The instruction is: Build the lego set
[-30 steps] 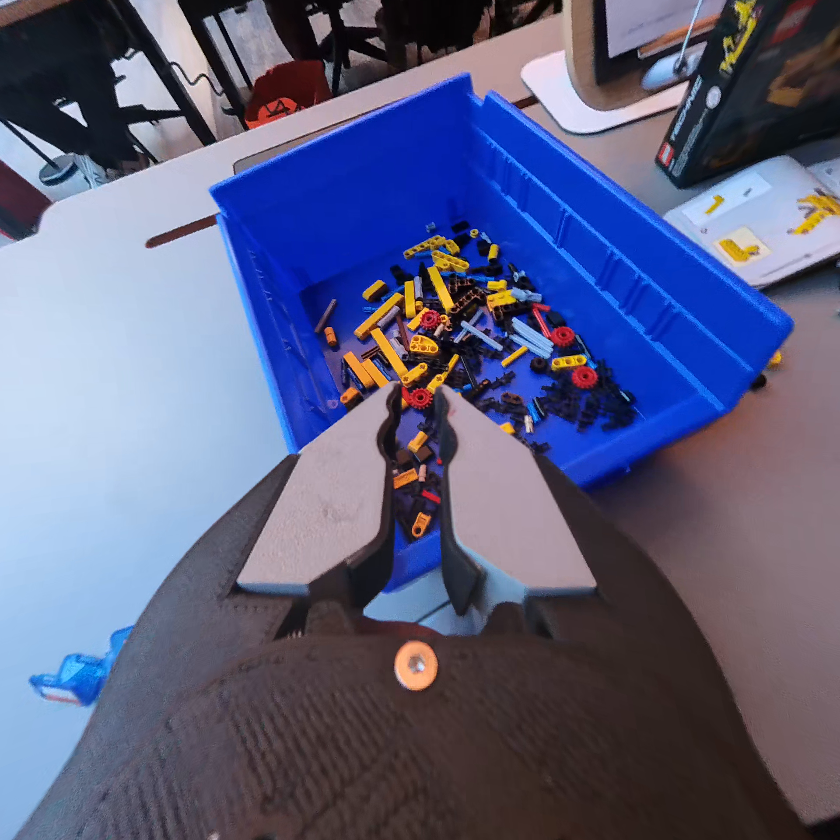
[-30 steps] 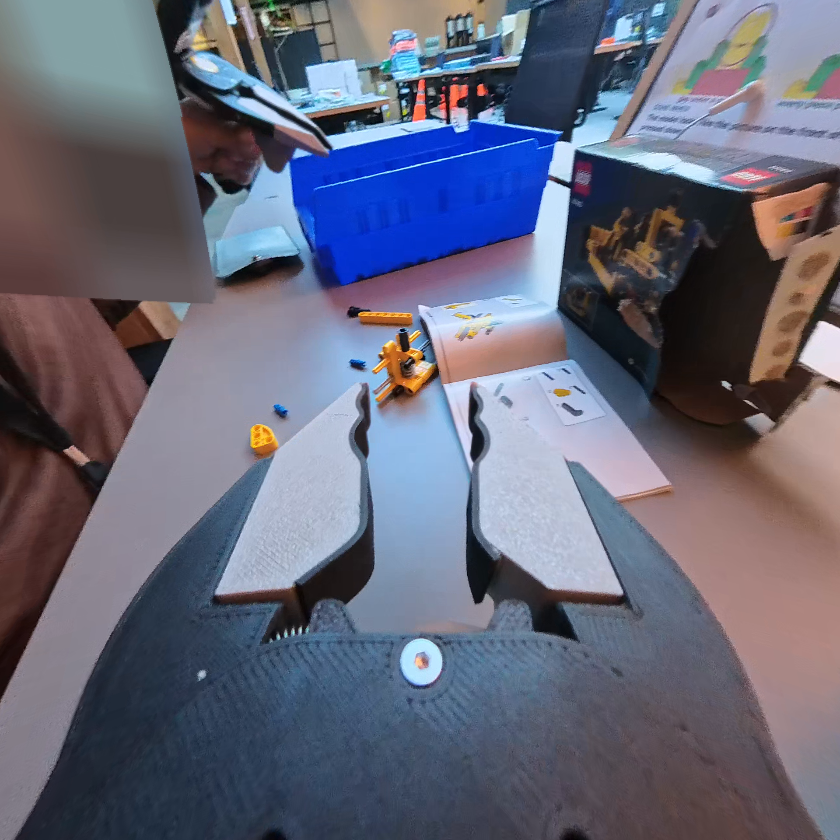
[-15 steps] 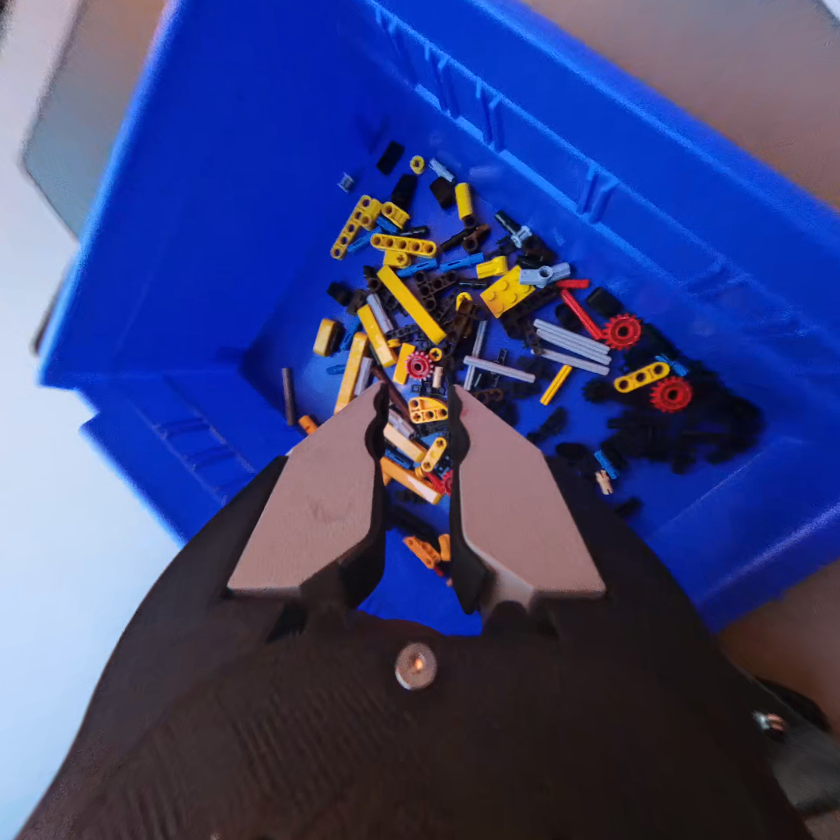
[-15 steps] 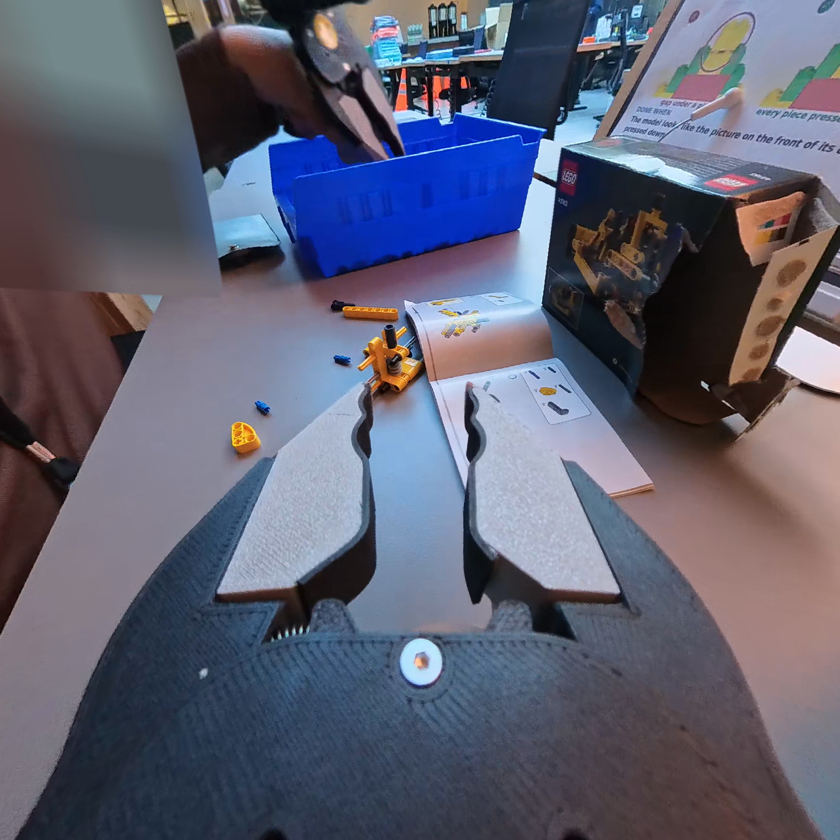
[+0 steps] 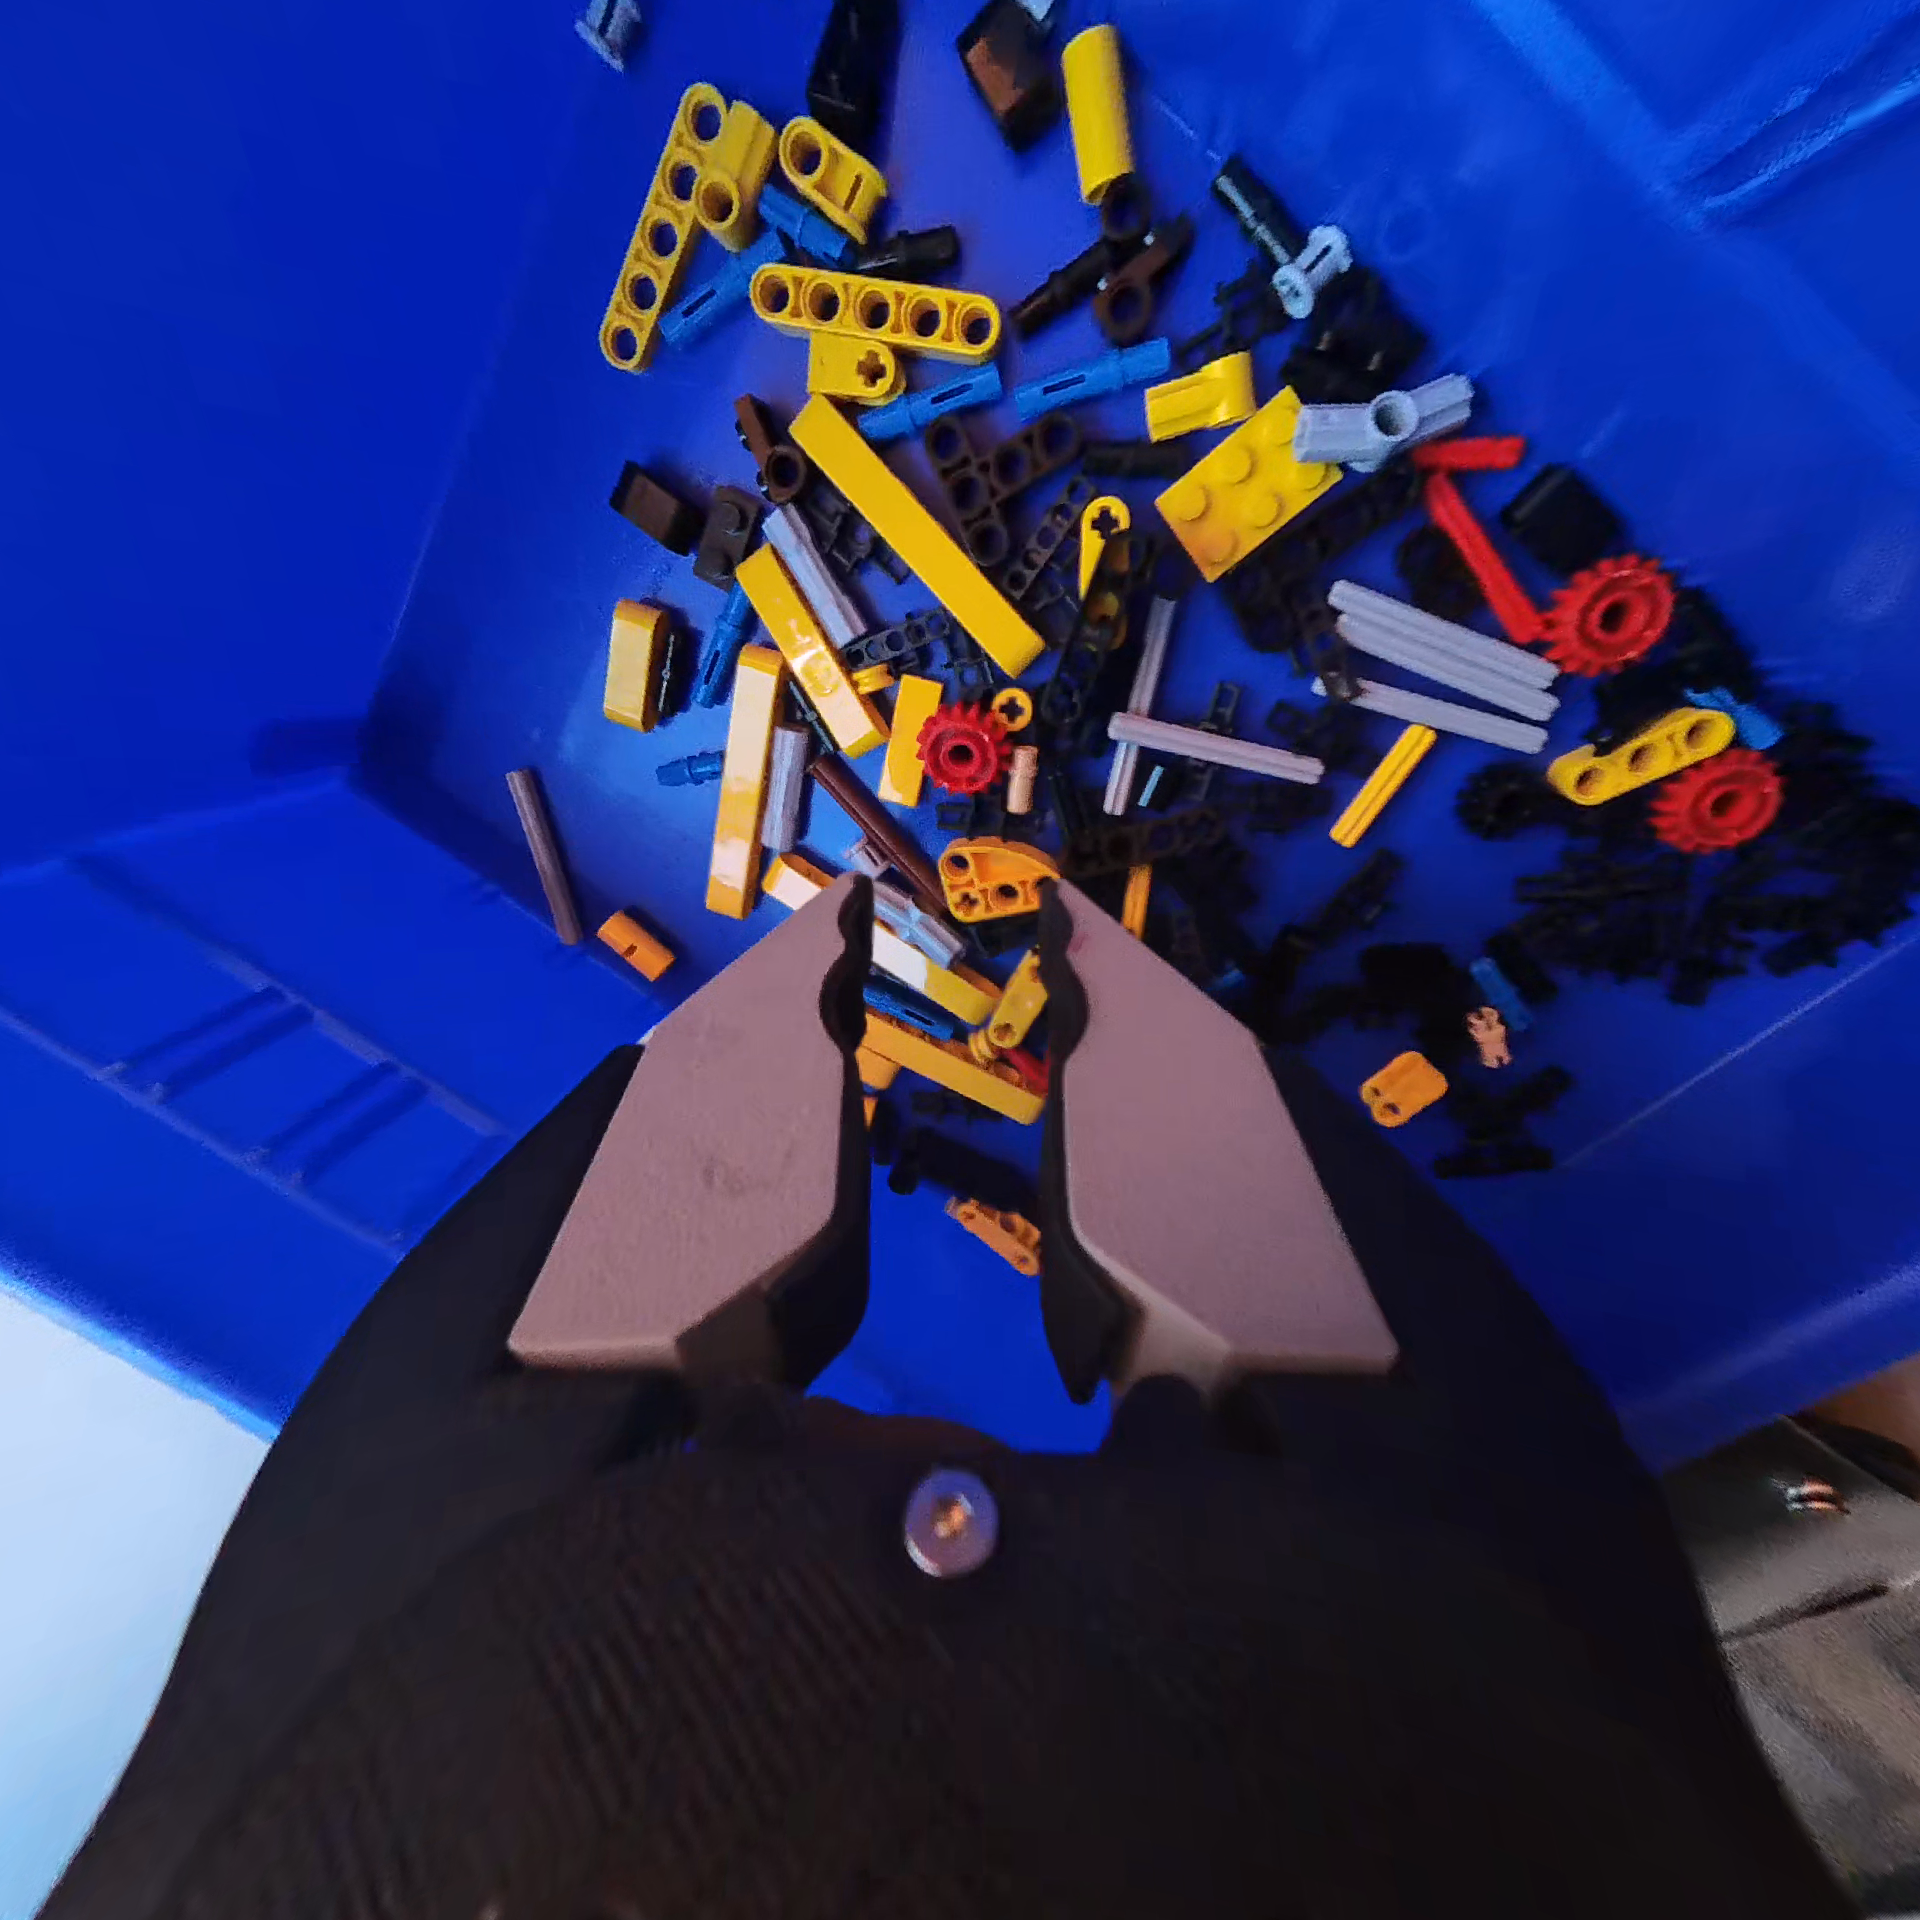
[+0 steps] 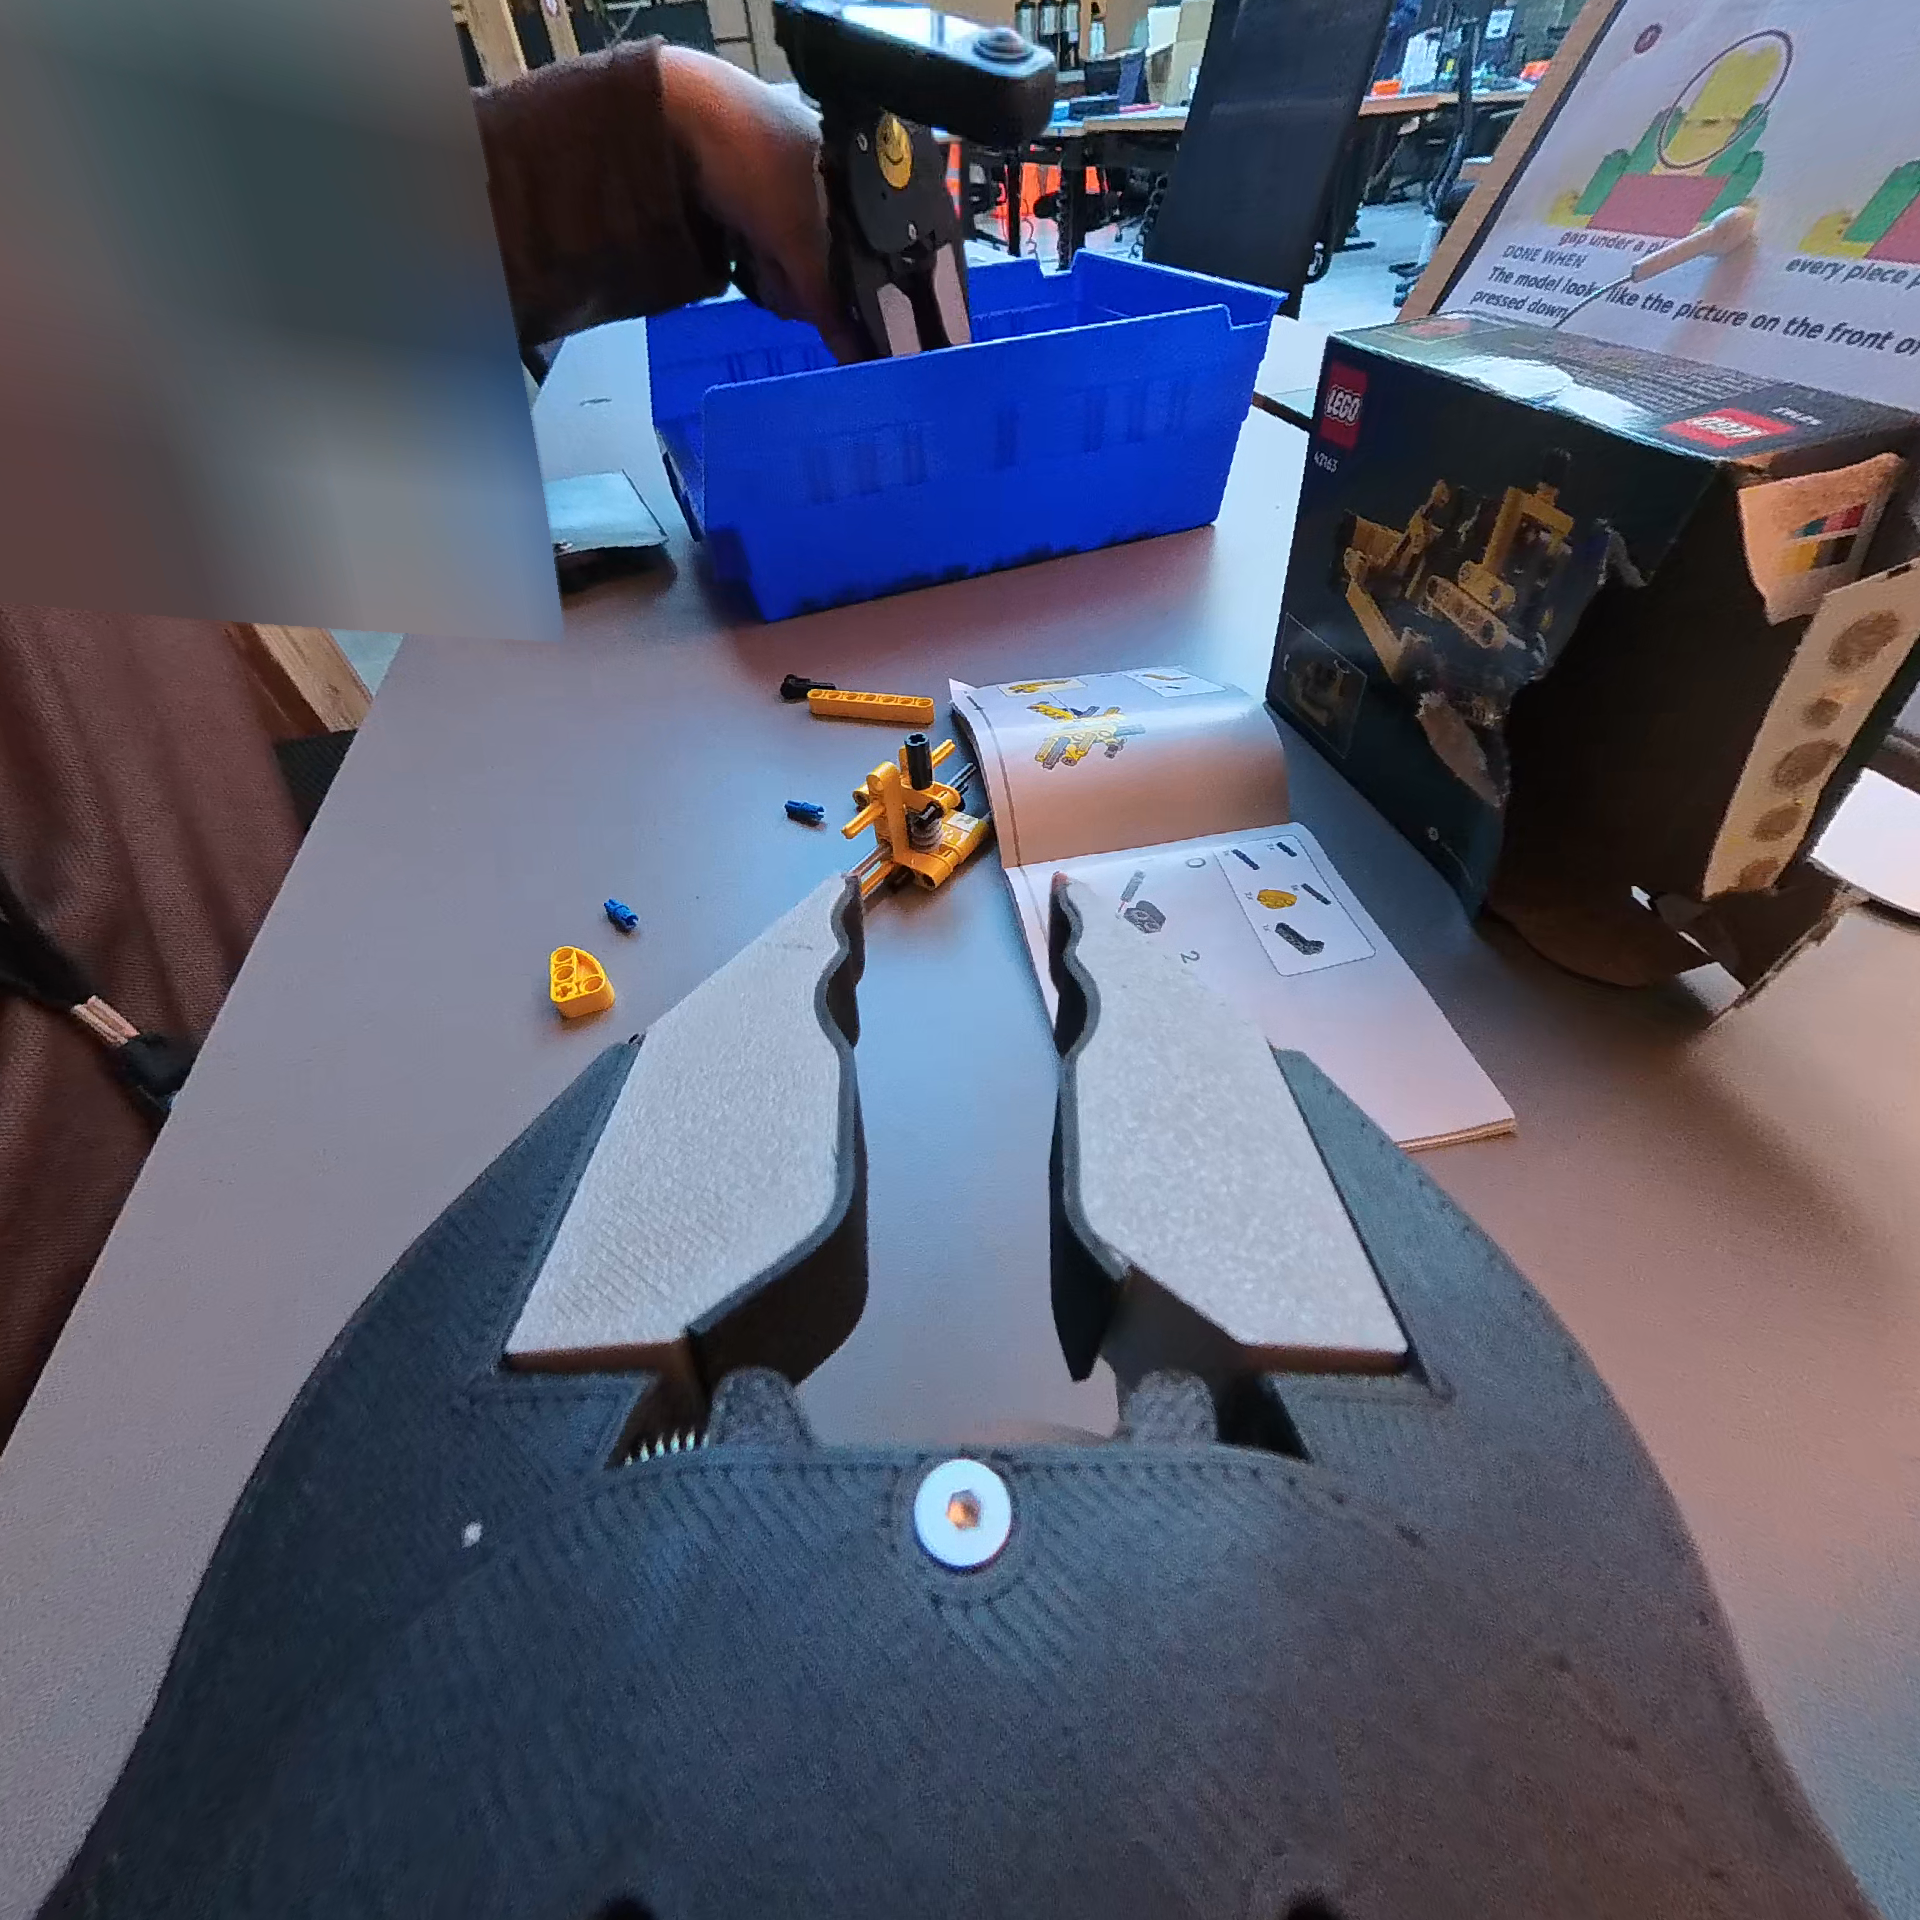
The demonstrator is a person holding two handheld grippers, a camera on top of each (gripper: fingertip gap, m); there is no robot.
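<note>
The left gripper (image 5: 948, 902) is being held nose-down inside the blue bin (image 5: 260, 935), its jaws parted with nothing between them, and is being aimed at the heap of loose Lego pieces (image 5: 1091, 623) covering the bin floor. Just off the tips, at about 12 o'clock, a yellow curved three-hole piece (image 5: 995, 879) is lying beside a small red gear (image 5: 961, 748); the steep angle is judged to be chosen so that one part can be pinched out of the clutter without dragging its neighbours. Which part is being sought cannot be told.

The right gripper (image 6: 954, 896) is being kept low over the grey table (image 6: 520, 790), likewise spread and empty, apparently waiting. At its 12 o'clock, just beyond the left tip, the partly built yellow sub-assembly (image 6: 914, 816) is sitting, with a yellow beam (image 6: 871, 707) farther off, a matching yellow curved piece (image 6: 580, 979) at 10 o'clock, and two blue pins (image 6: 620, 914) between. The open instruction booklet (image 6: 1195, 883) is lying at 1 o'clock and the set's box (image 6: 1538, 623) at 2 o'clock, both seemingly placed for reference during building. The set is judged to be at an early stage.
</note>
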